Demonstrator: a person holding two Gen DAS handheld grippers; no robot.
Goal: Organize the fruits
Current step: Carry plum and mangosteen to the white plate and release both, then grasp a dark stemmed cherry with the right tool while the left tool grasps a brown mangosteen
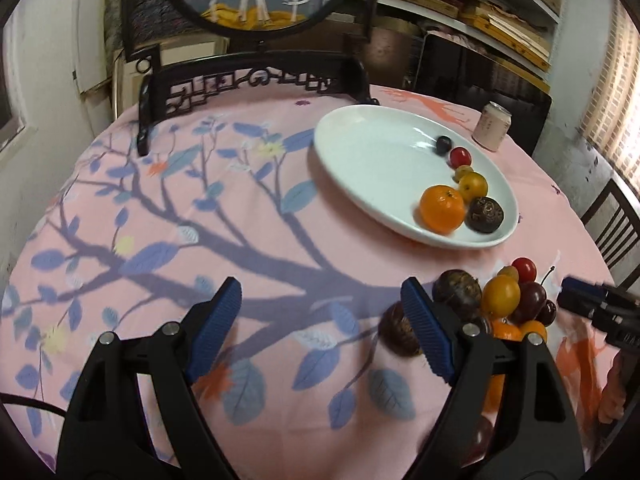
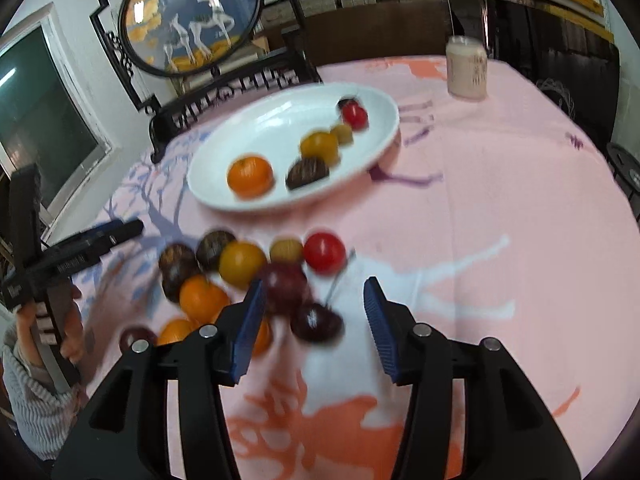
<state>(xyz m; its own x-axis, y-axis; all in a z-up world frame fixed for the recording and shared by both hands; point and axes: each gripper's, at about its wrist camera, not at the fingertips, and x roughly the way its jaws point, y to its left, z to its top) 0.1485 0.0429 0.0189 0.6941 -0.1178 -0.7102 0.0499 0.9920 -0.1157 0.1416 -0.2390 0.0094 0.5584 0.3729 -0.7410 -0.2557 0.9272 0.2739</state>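
A white oval plate holds several fruits in a row: a tangerine, a dark brown fruit, yellow ones and a red one. A pile of loose fruits lies on the cloth in front of the plate. My left gripper is open and empty, left of the pile. My right gripper is open, just over a dark cherry at the pile's near edge; it shows in the left wrist view.
A round table with a pink tree-print cloth. A pale drink can stands behind the plate. A dark carved stand with a round picture is at the table's back edge. Chairs stand at the right.
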